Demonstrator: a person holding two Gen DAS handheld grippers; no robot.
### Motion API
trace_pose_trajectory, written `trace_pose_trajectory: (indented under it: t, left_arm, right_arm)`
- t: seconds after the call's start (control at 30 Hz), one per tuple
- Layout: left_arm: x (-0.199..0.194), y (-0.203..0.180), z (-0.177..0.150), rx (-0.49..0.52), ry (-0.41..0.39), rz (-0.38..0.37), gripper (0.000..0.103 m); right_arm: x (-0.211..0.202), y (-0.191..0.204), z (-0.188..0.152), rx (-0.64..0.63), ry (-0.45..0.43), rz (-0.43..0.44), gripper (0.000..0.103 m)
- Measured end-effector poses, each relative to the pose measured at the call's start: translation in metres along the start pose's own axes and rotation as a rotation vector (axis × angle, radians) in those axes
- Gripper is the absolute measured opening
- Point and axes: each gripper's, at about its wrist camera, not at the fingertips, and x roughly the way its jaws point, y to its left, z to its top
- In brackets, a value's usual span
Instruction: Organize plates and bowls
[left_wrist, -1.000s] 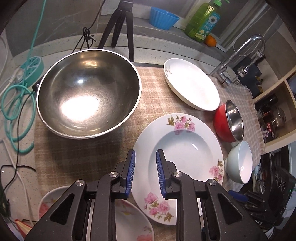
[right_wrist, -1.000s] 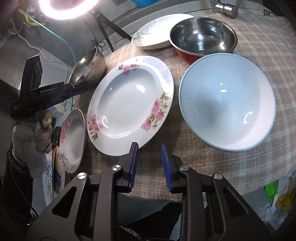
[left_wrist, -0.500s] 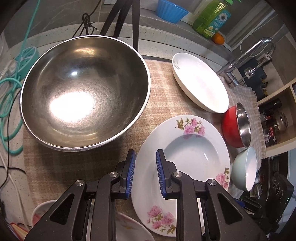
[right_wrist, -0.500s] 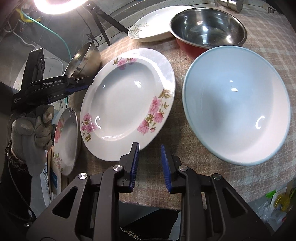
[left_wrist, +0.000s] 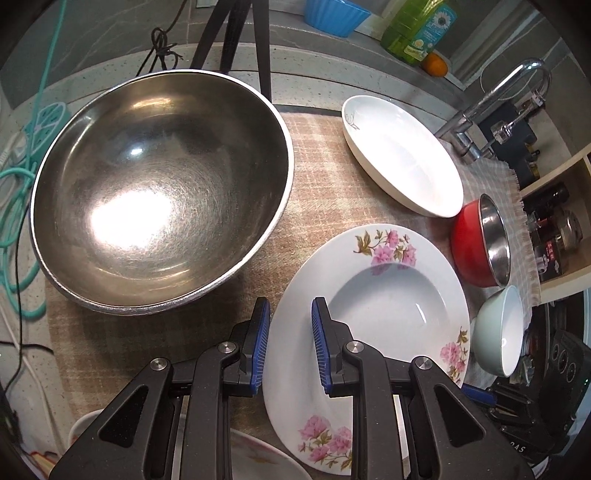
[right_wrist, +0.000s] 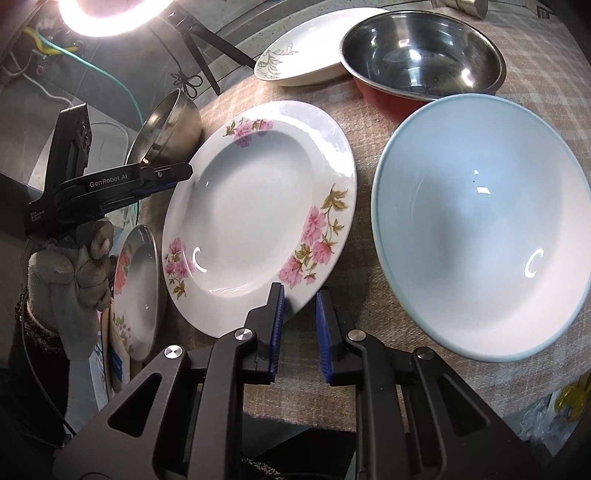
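1. Floral plate (left_wrist: 391, 314) lies on the checked cloth (left_wrist: 317, 177), between steel bowl (left_wrist: 159, 188) and pale bowl (right_wrist: 480, 229).
2. Left gripper (left_wrist: 288, 347) and right gripper (right_wrist: 299, 328): jaws narrowly apart, empty.
3. Only the right view shows the ring light (right_wrist: 110, 14).

Bright ring light, heavy fisheye warp.

We see the ring light (right_wrist: 110, 14) blown out at top left, its glare pooling in the steel bowl (left_wrist: 159, 192) (small arcs glint on glazed dishes), corners vignetted black, edges bent.
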Motion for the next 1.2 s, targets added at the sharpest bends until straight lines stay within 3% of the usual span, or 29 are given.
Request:
trace_pose_trajectory:
  t: [0.13,1.2]
  left_arm:
    - [0.001,-0.006,-0.004,0.030,-0.007,0.039,0.021]
    - [-0.008,-0.024,-0.045,-0.009,-0.001,0.046,0.021]
  right_arm:
    - [-0.001,0.002,0.000,-0.019,0.002,-0.020,0.018]
    - [-0.019,-0.006,-0.036,-0.090,0.066,-0.044,0.018]
